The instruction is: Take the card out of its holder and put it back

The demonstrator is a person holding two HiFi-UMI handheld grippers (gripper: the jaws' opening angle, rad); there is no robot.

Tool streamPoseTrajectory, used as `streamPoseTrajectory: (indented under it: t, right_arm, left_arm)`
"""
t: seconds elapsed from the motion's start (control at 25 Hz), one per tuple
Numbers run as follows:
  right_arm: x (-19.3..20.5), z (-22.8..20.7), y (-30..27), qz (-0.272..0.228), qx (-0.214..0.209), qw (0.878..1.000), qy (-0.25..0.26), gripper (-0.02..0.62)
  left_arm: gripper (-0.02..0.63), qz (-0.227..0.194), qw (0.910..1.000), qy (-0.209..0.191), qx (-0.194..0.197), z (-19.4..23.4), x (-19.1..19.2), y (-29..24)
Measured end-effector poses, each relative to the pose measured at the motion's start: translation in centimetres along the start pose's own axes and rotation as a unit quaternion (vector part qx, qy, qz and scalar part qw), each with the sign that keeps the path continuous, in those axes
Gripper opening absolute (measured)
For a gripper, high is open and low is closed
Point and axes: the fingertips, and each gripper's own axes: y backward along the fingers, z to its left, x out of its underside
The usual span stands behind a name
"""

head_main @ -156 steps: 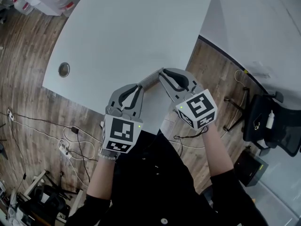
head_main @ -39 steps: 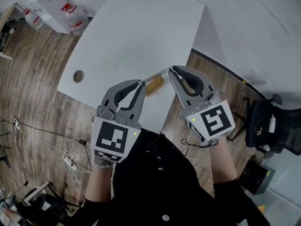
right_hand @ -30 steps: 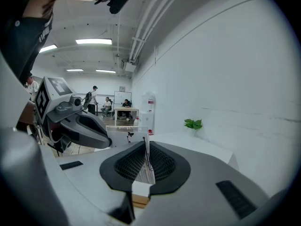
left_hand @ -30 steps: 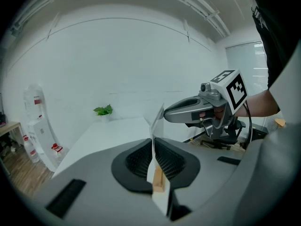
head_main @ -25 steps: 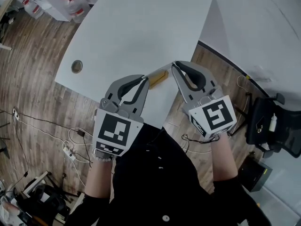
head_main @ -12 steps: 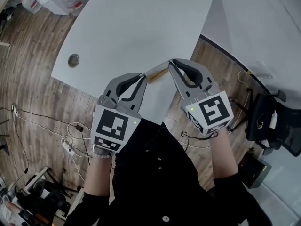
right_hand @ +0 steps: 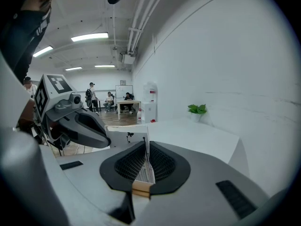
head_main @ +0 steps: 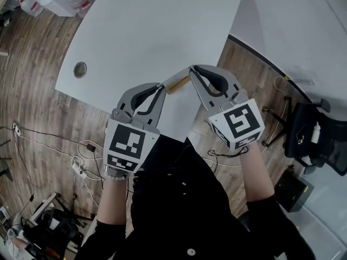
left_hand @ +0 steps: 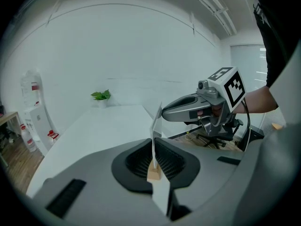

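A thin white card (head_main: pixel 174 79) stands in a small wooden holder (head_main: pixel 179 85), held in the air over the near edge of the white table (head_main: pixel 162 26). My left gripper (head_main: pixel 161 87) is shut from the left, with the wooden holder (left_hand: pixel 153 173) deep between its jaws and the card (left_hand: pixel 156 121) edge-on above it. My right gripper (head_main: pixel 191 71) is shut on the card's other end. In the right gripper view the card (right_hand: pixel 124 135) sticks out past the tips, wood (right_hand: pixel 141 189) shows at the throat, and the left gripper (right_hand: pixel 107 142) faces it. The right gripper (left_hand: pixel 164 114) shows in the left gripper view.
A round cable hole (head_main: pixel 80 69) lies in the table's left part. Wood floor with cables (head_main: pixel 81 150) is below, and an office chair (head_main: pixel 309 140) stands at the right. A small plant (left_hand: pixel 101 96) sits at the table's far end. People sit at a distant table (right_hand: pixel 110 100).
The right gripper, which stood apart from the holder 1.6 s ago, has closed in and shut on the card's end. Both grippers have shifted slightly away from the body.
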Motion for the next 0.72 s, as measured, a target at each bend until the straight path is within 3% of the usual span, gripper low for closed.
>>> streamPoseTrajectory:
  t: [0.72]
  right_arm:
    - [1.6, -0.6, -0.8, 0.014, -0.008, 1.000, -0.013, 0.060]
  left_arm:
    - [0.028, 0.020, 0.9998, 0.000, 0.000, -0.1, 0.9, -1.1]
